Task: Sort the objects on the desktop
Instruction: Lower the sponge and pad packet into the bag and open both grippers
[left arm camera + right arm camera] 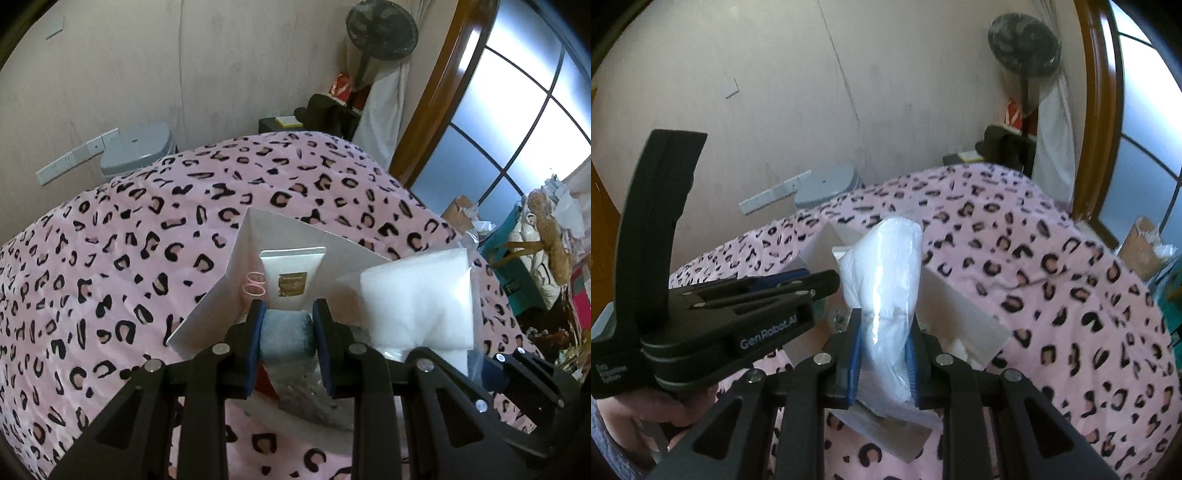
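My left gripper point(288, 325) is shut on a small grey-blue cushion point(285, 338), held above a white open box point(242, 266) on the pink leopard-print cover. Inside the box lie a white tube with a gold label point(291, 275) and pink hair ties point(253, 284). My right gripper point(884, 343) is shut on a clear bag of white pads point(886, 280), held over the same white box point(964, 306). In the left wrist view that bag point(417, 299) hangs just right of the box, with the right gripper's fingers point(517, 369) below it.
The left gripper's body point(720, 317) and the hand holding it fill the right wrist view's left side. A grey bin point(136, 151) and power strip stand by the far wall. A fan point(380, 33), dark furniture and cluttered bags point(539, 251) lie right of the bed.
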Action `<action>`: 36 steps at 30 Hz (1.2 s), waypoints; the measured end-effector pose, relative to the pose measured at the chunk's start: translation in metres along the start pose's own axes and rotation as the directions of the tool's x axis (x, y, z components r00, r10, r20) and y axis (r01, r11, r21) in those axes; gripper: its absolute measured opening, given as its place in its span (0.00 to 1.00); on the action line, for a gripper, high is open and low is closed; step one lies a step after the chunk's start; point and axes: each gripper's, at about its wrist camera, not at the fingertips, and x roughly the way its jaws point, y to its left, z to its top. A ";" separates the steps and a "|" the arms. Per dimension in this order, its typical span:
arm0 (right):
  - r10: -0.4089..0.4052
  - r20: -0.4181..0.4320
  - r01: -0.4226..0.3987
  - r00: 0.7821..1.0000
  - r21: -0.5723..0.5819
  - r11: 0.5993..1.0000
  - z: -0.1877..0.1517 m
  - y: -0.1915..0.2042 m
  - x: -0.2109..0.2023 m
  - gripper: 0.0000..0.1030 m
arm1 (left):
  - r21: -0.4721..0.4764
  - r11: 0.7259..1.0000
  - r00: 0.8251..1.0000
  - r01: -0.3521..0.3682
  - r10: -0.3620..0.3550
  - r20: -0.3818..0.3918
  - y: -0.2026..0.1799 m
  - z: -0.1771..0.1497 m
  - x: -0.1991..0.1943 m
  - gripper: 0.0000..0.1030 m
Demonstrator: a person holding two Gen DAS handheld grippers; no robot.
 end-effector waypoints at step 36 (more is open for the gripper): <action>0.093 -0.003 -0.092 0.996 0.111 0.990 0.022 -0.015 -0.028 0.36 | 0.022 0.992 0.984 -0.128 0.124 0.128 0.020 -0.012 -0.064 0.68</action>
